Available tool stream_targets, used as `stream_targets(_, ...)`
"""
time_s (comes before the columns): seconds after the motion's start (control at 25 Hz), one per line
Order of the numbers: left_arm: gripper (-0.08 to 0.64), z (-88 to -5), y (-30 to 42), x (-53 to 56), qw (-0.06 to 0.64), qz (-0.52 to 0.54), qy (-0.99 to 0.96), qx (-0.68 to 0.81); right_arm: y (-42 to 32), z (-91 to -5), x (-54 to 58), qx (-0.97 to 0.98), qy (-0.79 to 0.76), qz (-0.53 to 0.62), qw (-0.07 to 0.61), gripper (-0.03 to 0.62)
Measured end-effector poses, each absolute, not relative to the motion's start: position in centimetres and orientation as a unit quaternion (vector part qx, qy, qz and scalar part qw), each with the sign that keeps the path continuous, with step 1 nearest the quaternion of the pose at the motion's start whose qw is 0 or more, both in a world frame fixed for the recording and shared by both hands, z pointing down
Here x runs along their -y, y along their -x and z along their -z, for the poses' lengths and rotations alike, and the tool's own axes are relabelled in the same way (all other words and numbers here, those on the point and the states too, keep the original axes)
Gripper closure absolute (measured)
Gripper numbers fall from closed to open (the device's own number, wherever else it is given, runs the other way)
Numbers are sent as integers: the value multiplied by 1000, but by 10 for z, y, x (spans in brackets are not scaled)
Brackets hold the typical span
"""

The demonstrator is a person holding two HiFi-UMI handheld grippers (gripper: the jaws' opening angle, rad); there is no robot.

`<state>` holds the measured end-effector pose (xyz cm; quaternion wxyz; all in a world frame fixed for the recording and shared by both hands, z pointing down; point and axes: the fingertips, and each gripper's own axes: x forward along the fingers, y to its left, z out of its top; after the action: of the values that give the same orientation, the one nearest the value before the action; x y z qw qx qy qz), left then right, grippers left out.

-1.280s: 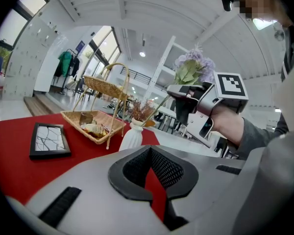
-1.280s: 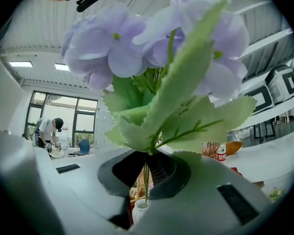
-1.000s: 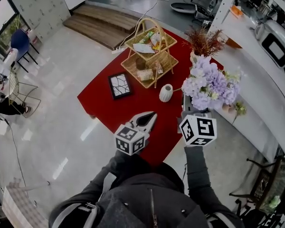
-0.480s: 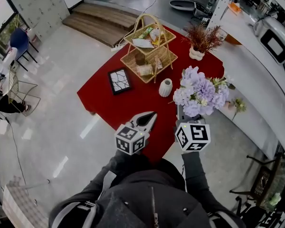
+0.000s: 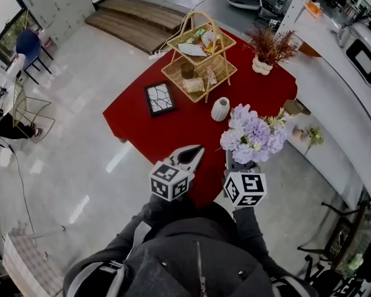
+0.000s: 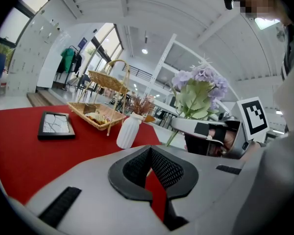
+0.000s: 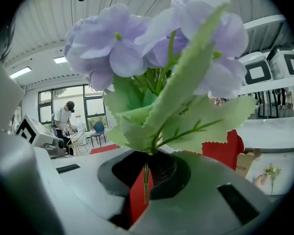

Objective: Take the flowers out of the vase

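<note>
The bunch of purple flowers (image 5: 253,135) is out of the vase, and my right gripper (image 5: 229,159) is shut on its green stem (image 7: 145,180). It hangs over the red table's (image 5: 142,125) near right edge. In the right gripper view the blooms and leaves (image 7: 157,58) fill the picture above the jaws. The small white ribbed vase (image 5: 220,109) stands upright on the red table, up and left of the flowers, and shows nothing in it. My left gripper (image 5: 196,150) is over the table's near edge, left of the flowers, shut with nothing in it. The left gripper view shows the vase (image 6: 128,130) and the flowers (image 6: 198,84).
A two-tier wicker basket (image 5: 201,54) with packets and a black picture frame (image 5: 159,98) sit on the table behind the vase. A white pot of dried red grass (image 5: 270,48) stands at the far right corner. A white counter (image 5: 334,104) runs along the right.
My right gripper has carried the flowers down and back toward me, further from the vase. The left gripper has hardly shifted.
</note>
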<state>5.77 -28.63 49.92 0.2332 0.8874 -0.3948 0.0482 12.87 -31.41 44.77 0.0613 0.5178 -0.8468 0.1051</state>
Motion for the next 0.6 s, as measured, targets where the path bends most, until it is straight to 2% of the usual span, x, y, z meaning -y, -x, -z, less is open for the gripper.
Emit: stream_targets(0.6, 552, -507, -54, 275, 246, -47, -878, 407, -110, -468, 292, 863, -483, -128, 73, 569)
